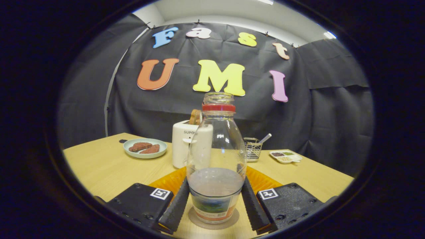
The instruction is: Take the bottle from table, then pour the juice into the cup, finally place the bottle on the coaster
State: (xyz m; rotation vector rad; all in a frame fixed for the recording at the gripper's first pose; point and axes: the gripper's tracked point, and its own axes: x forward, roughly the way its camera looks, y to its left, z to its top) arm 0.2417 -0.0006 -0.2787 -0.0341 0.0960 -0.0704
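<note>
1. The bottle (pixel 216 166) stands upright on the round coaster (pixel 213 221), with a little juice inside.
2. The gripper (pixel 215 209) has its fingers pressed on both sides of the bottle.
3. A white toaster (pixel 186 146) sits just behind the bottle.
4. An orange mat (pixel 172 182) lies under it.

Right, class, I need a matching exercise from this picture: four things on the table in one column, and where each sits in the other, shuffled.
Things:
1. bottle
2. toaster
3. plate
4. wire basket

Places:
A. beside the divided seasoning dish
B. between the fingers of the gripper, standing on the coaster
C. off to one side, holding reddish-brown slices
D. directly behind the bottle, bread in its slot

Pairs: 1-B, 2-D, 3-C, 4-A
</note>
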